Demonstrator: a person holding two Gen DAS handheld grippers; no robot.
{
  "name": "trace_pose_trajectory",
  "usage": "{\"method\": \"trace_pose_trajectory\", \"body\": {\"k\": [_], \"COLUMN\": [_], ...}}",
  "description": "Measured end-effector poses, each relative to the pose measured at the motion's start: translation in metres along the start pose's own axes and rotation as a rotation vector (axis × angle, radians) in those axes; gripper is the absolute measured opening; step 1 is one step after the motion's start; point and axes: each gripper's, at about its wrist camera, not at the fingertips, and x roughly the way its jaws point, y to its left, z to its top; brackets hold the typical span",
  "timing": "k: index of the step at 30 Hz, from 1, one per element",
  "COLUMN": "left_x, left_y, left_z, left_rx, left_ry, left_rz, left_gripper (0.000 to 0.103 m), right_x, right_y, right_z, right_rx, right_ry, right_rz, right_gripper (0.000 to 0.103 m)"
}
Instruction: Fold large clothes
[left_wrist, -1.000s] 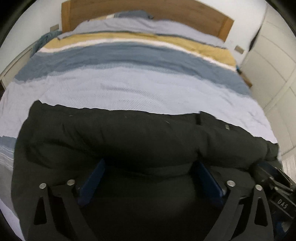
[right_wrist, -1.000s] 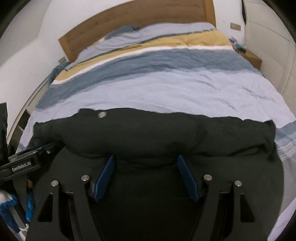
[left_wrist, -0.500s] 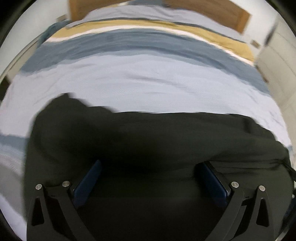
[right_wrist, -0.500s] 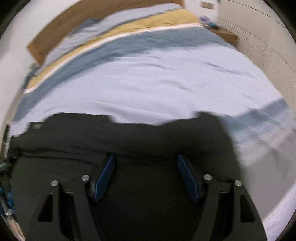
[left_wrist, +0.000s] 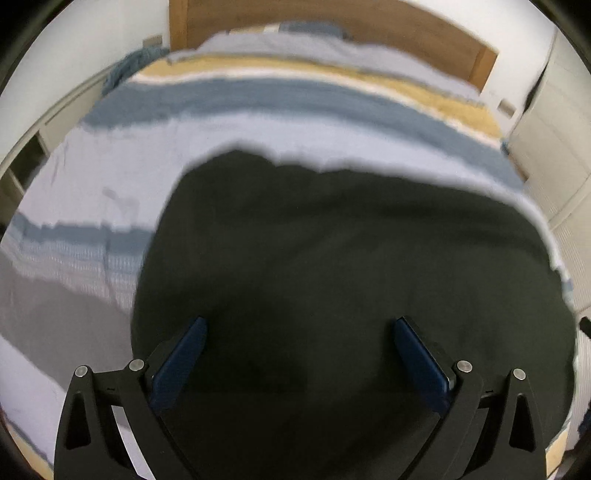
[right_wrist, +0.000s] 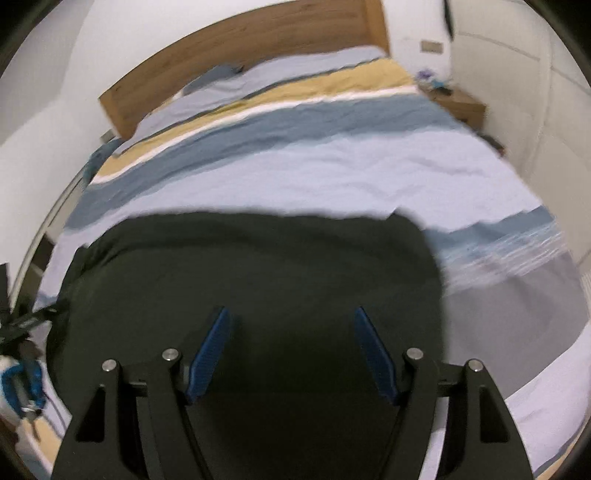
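A large dark garment (left_wrist: 332, 240) lies spread on the striped bed cover (left_wrist: 258, 155). My left gripper (left_wrist: 300, 321) hovers over its near part, blue pads wide apart and nothing pinched between them; the garment's left edge shows just left of the fingers. In the right wrist view the same garment (right_wrist: 258, 266) fills the lower middle, its right edge ending right of my right gripper (right_wrist: 291, 310). That gripper is open too, its pads apart over the cloth. The cloth under both grippers is dark and partly blurred.
The bed cover (right_wrist: 332, 173) has blue, white and yellow bands up to a wooden headboard (right_wrist: 240, 51). A wooden nightstand (right_wrist: 458, 103) stands at the far right beside white wardrobe doors (left_wrist: 554, 129). Low shelving (left_wrist: 22, 166) runs along the bed's left side.
The thick fold that lay across both pairs of fingertips is gone; the garment now lies flatter. The left view has swung toward the garment's left edge, the right view toward its right edge.
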Motion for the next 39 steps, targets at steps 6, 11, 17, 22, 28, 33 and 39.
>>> {"method": "trace_pose_trajectory", "body": {"k": [6,11,17,22,28,33,39], "left_x": [-0.010,-0.035,-0.059,-0.076,-0.088,-0.091,-0.081], "left_y": [0.006,-0.005,-0.012,-0.013,-0.011,-0.014,-0.018], "left_z": [-0.013,-0.029,-0.047,-0.060,-0.070,-0.081,-0.086], "left_rx": [-0.014,0.044,0.090,0.132,0.141,0.145,0.153], "left_ry": [0.009,-0.049,-0.106,-0.139,-0.160,-0.161,-0.146], "left_rz": [0.060,0.103,0.115,0.119,0.121,0.117,0.087], "left_gripper": [0.100,0.100,0.100,0.100,0.100,0.100,0.100], "right_x": [0.026,0.018,0.000,-0.017,-0.040,-0.044,-0.037], "right_y": [-0.012,-0.031,-0.026,-0.014,0.013,0.032,0.039], "right_z": [-0.030,-0.037,-0.043,-0.054,-0.069,-0.080,-0.095], "right_rx": [-0.015,-0.002,-0.049,-0.068,-0.089,-0.114,-0.119], "right_ry": [0.108,0.131,0.127,0.113,0.070,0.068,0.084], "right_rz": [-0.097,-0.182,-0.225,-0.223,-0.194,-0.166,-0.147], "right_gripper": [0.069,0.069,0.069,0.069,0.069,0.069,0.069]}}
